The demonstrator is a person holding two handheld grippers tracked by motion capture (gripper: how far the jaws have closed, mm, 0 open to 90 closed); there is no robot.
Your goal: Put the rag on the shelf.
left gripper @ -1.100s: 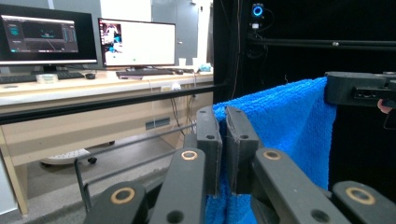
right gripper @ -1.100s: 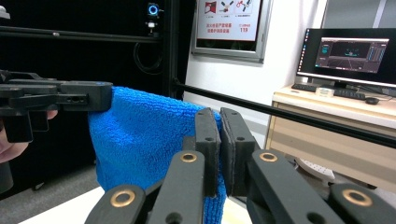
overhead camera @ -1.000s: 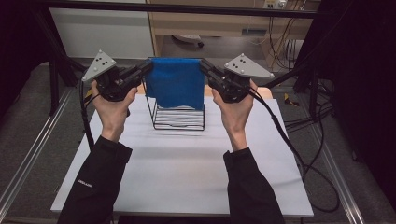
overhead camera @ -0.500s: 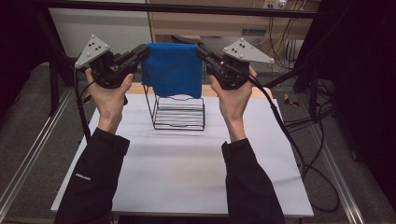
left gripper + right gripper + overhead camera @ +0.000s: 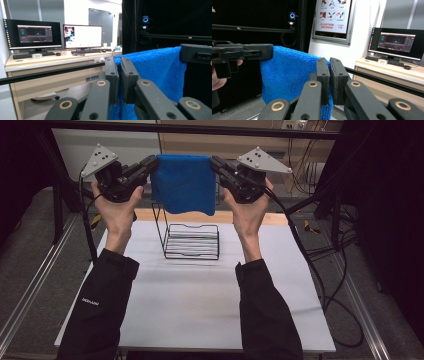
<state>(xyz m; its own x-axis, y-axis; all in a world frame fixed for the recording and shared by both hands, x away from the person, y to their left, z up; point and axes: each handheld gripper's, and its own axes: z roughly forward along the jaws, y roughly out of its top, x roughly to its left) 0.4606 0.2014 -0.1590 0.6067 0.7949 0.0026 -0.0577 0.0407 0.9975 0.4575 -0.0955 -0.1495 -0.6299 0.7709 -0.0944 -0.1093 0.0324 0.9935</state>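
High view: a blue towel (image 5: 184, 182) hangs stretched in the air between the left gripper (image 5: 151, 166) and the right gripper (image 5: 216, 164), above a black wire rack (image 5: 192, 240) that stands on the white counter (image 5: 190, 305). Each gripper pinches a top corner of the cloth. Left gripper view has the fingers (image 5: 111, 75) clenched on the towel's edge; right gripper view has its fingers (image 5: 322, 75) clamped the same way on the opposite corner, the fabric drooping below.
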